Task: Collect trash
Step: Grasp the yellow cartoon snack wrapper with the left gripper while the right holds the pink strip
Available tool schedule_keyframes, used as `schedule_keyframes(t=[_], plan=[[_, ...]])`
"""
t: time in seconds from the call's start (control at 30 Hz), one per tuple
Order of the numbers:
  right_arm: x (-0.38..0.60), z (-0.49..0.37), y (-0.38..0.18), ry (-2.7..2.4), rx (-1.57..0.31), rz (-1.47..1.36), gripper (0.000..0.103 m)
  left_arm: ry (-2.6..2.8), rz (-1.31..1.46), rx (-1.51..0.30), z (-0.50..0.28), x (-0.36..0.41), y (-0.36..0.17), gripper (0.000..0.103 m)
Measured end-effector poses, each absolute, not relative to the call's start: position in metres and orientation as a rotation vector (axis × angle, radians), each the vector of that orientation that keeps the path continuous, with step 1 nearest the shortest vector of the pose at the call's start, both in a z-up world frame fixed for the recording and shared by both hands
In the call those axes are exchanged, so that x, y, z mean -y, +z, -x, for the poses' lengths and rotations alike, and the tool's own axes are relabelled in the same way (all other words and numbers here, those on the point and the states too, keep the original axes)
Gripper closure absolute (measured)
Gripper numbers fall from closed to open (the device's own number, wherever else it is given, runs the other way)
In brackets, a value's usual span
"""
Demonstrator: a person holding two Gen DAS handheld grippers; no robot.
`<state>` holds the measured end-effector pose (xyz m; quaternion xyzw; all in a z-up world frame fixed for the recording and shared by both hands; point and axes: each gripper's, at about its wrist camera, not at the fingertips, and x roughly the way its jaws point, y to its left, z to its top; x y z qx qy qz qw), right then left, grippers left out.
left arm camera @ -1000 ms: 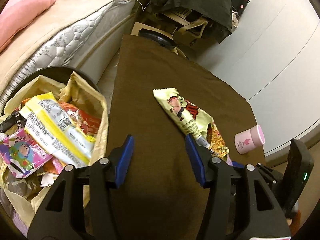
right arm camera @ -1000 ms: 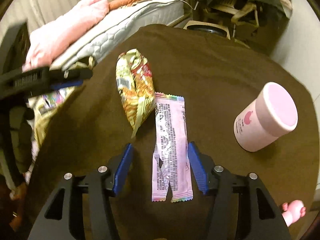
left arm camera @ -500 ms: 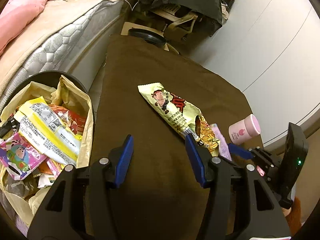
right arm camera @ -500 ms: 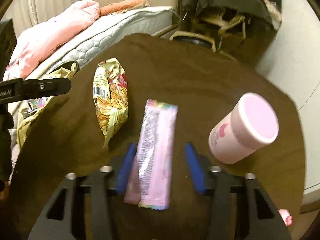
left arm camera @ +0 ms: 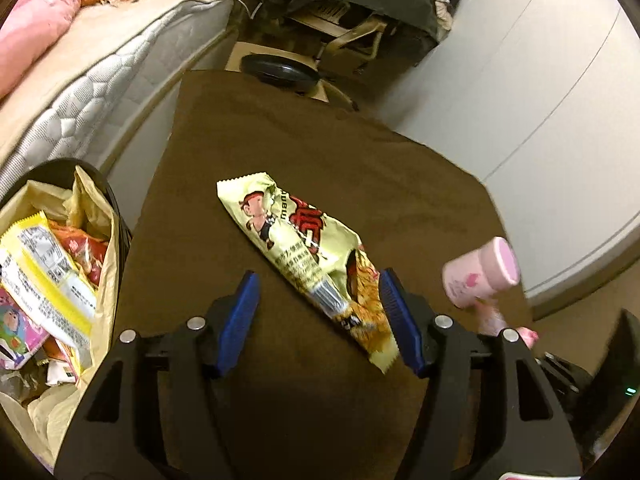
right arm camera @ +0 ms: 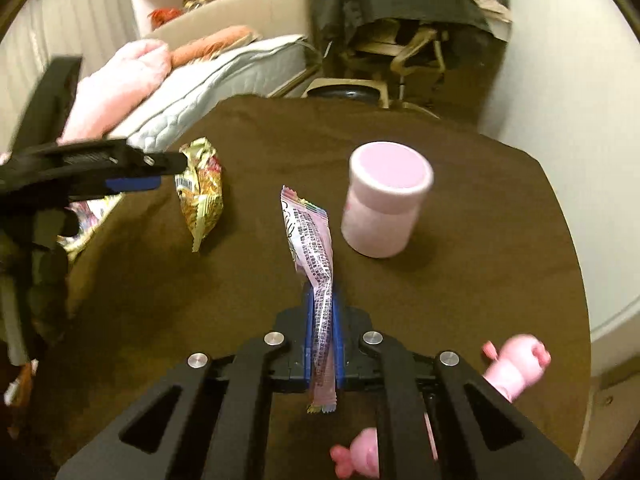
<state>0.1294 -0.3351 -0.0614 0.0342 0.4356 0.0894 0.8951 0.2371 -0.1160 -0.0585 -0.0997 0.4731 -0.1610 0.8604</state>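
A yellow snack wrapper (left arm camera: 308,256) lies on the brown table (left arm camera: 320,152); its lower end sits between the fingers of my open left gripper (left arm camera: 320,312). It also shows in the right wrist view (right arm camera: 202,196). My right gripper (right arm camera: 322,320) is shut on a pink wrapper (right arm camera: 316,264) and holds it above the table. A black bin with a paper liner (left arm camera: 96,240), full of wrappers, stands at the table's left edge.
A pink and white jar (right arm camera: 384,208) stands on the table right of the pink wrapper; it also shows in the left wrist view (left arm camera: 480,276). A mattress (left arm camera: 100,64) lies to the left. A chair with dark clothes (left arm camera: 360,8) stands beyond the table.
My right gripper closed on the pink wrapper and lifted it off the table. My left gripper moved right, so the yellow wrapper's end now lies between its fingers.
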Motion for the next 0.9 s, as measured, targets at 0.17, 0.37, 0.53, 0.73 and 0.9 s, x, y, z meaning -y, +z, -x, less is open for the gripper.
schedule_keyframes(t=[0.17, 0.37, 0.53, 0.73, 0.9], plan=[[0.342, -0.123, -0.064, 0.187, -0.917, -0.105, 0.094, -0.299, 0.198, -1.041, -0.245, 0.122, -0.072, 0.061], [0.343, -0.122, -0.068, 0.197, -0.926, -0.11, 0.094, -0.312, 0.173, -1.048, -0.239, 0.12, -0.072, 0.081], [0.337, -0.123, -0.07, 0.211, -0.931, -0.103, 0.094, -0.325, 0.142, -1.025, -0.227, 0.117, -0.061, 0.086], [0.333, -0.122, -0.065, 0.211, -0.918, -0.095, 0.094, -0.362, 0.121, -1.003, -0.209, 0.112, -0.05, 0.087], [0.328, -0.118, -0.059, 0.213, -0.908, -0.074, 0.094, -0.4, 0.119, -0.999, -0.188, 0.106, -0.047, 0.087]])
